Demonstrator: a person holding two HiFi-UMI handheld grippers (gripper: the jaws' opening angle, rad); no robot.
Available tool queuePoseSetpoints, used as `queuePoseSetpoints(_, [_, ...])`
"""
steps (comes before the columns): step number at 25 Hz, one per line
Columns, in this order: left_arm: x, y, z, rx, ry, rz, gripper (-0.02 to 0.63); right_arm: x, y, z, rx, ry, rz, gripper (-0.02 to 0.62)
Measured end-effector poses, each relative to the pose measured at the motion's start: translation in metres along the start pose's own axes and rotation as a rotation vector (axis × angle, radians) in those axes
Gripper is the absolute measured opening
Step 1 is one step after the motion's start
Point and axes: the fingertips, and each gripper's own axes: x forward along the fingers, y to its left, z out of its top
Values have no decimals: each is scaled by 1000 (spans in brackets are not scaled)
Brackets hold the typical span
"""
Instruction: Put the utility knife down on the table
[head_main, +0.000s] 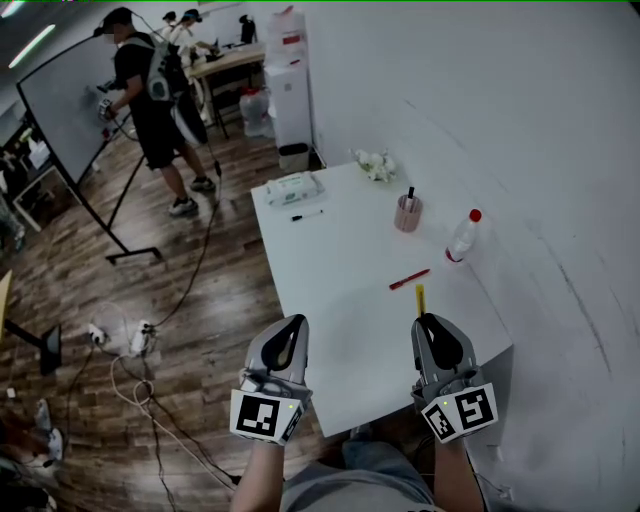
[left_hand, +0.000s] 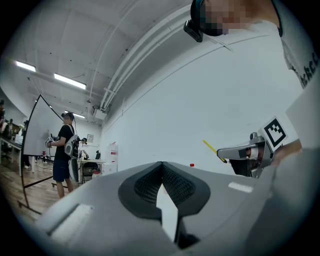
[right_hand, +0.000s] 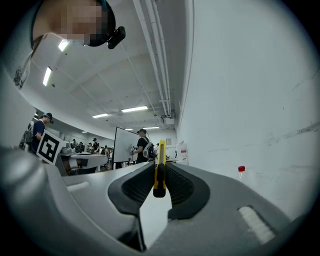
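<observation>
A yellow utility knife (head_main: 420, 300) sticks forward out of my right gripper (head_main: 431, 322), which is shut on it above the near right part of the white table (head_main: 330, 250). In the right gripper view the knife (right_hand: 159, 167) stands edge-on between the closed black pads. From the left gripper view the knife (left_hand: 213, 150) shows as a thin yellow bar in front of the right gripper (left_hand: 246, 154). My left gripper (head_main: 291, 330) is shut with nothing in it, over the table's near left edge; its pads (left_hand: 162, 185) meet.
On the table lie a red pen (head_main: 409, 279), a black marker (head_main: 306, 214), a pack of wipes (head_main: 294, 188), a pink cup with a pen (head_main: 407, 212), a red-capped bottle (head_main: 462, 235) and a white bundle (head_main: 375, 165). A person (head_main: 150, 100) stands by a whiteboard (head_main: 70, 100). Cables (head_main: 140, 390) cross the floor.
</observation>
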Motion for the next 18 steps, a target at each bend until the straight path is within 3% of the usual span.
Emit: queuePoseSetpoints(18, [43,-10,-4,37,21,127,15,39,-45,-14,25,16,149,64])
